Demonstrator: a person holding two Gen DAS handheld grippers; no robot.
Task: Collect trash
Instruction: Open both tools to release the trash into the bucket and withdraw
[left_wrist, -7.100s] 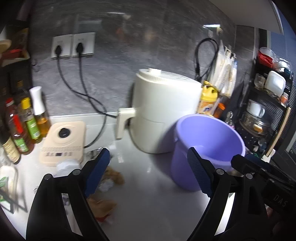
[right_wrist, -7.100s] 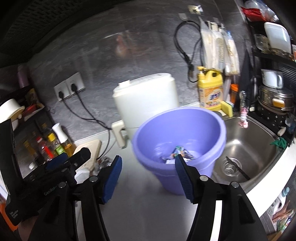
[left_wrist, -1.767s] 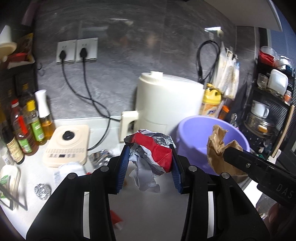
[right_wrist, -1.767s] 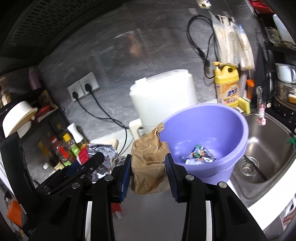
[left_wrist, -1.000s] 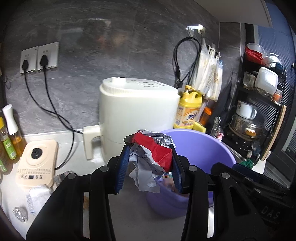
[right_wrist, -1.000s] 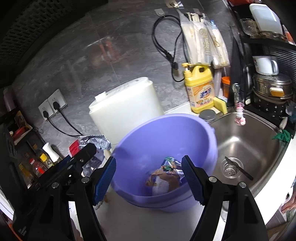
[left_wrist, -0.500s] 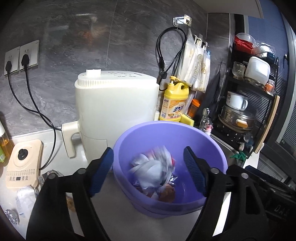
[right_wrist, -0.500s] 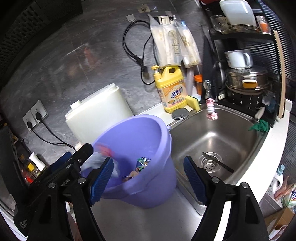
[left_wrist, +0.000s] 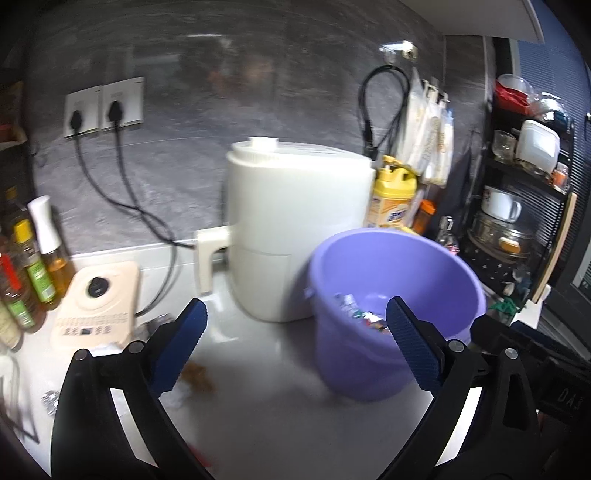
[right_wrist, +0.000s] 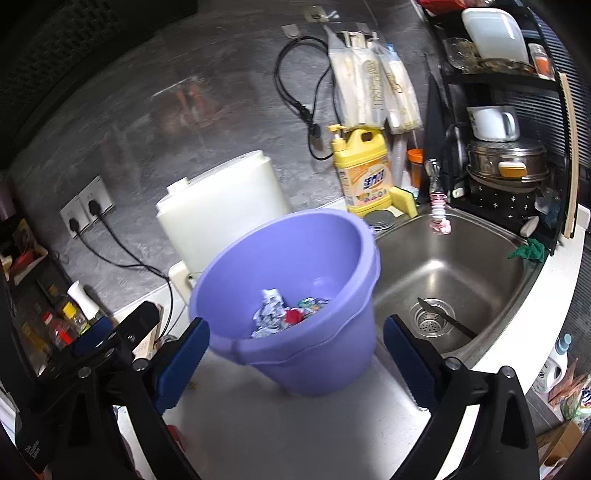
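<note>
Two hand-held grippers hang spread wide and empty above a white worktop (left_wrist: 295, 424) in a cluttered kitchen. Largest in view, the purple bucket (right_wrist: 295, 266) stands beside a cream appliance (left_wrist: 295, 236) and a steel sink (right_wrist: 461, 273); crumpled wrappers (right_wrist: 284, 314) lie at its bottom. From the left hand-held gripper (left_wrist: 295, 343), the bucket sits at about two o'clock, and the remaining trash at about eight: a brown scrap (left_wrist: 197, 376) just beside the left blue pad, and a small foil ball (left_wrist: 50, 398) farther out near the frame's edge. The right hand-held gripper (right_wrist: 295, 362) frames the bucket at twelve o'clock. Both leftovers look light, soft and crushable; the brown scrap is blurred, and probably wants a pinch across its bulk, while the foil ball, likely springy and slick, suits a firm squeeze at its middle.
</note>
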